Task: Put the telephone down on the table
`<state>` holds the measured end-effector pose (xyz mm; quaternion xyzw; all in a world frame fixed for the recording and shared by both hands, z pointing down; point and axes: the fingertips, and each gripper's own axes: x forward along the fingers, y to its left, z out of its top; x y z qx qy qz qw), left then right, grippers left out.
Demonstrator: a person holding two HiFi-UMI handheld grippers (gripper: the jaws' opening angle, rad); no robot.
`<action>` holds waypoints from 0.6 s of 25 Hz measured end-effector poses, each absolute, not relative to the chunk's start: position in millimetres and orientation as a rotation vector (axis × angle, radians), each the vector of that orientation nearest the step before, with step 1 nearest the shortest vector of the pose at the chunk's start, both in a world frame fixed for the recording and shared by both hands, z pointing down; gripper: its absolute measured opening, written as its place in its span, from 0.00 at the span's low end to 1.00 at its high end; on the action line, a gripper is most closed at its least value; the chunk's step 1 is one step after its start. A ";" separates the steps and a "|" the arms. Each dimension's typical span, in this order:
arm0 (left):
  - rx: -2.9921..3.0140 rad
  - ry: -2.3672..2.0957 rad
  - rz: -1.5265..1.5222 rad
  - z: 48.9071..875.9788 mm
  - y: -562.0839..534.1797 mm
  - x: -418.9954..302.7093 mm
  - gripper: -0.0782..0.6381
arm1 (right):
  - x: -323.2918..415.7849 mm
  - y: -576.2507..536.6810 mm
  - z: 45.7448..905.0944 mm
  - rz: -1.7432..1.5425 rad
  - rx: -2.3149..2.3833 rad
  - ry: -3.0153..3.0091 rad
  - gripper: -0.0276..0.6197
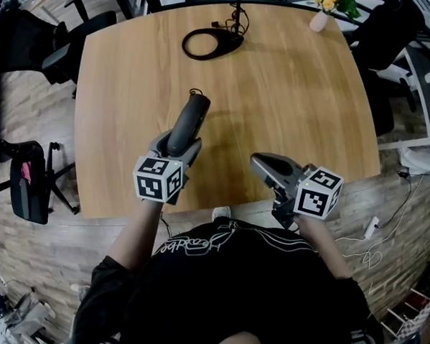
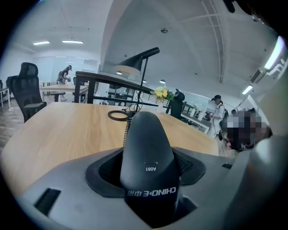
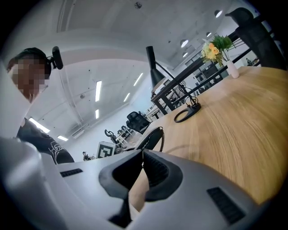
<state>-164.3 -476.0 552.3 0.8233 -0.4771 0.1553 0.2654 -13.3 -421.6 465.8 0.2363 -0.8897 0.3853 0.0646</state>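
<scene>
Head view: left gripper (image 1: pixel 182 139), tilted forward-down, clamps telephone (image 1: pixel 192 110) over table (image 1: pixel 291 100).

telephone (image 1: pixel 188 122): black, white lettering | table (image 1: pixel 291 100): pale wood grain | left gripper (image 1: pixel 177 145), right gripper (image 1: pixel 258 163): grey, cubes white with black squares | shirt (image 1: pixel 252 285): black, white line print

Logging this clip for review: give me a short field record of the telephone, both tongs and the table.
telephone: black plastic telephone handset, coiled cord at far end
left tongs: closed on the handset
right tongs: shut, empty, near the table's front edge
table: light wooden table
far side: black ring-shaped lamp base, pale vase of yellow flowers
task state: handset gripped, not yet laid down
</scene>
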 end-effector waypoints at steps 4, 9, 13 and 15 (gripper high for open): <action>2.187 -1.270 0.472 577.6 -476.9 -160.8 0.51 | -10.4 -421.9 470.6 1.183 0.727 -2.673 0.10; 2.154 -1.244 0.521 599.4 -476.3 -154.7 0.51 | -1.6 -421.0 478.4 1.217 0.751 -2.653 0.10; 2.156 -1.237 0.543 605.4 -477.8 -150.4 0.51 | 2.4 -421.7 482.6 1.237 0.766 -2.647 0.10; 2.156 -1.240 0.557 607.5 -480.0 -148.5 0.51 | 4.3 -423.5 484.0 1.246 0.775 -2.647 0.10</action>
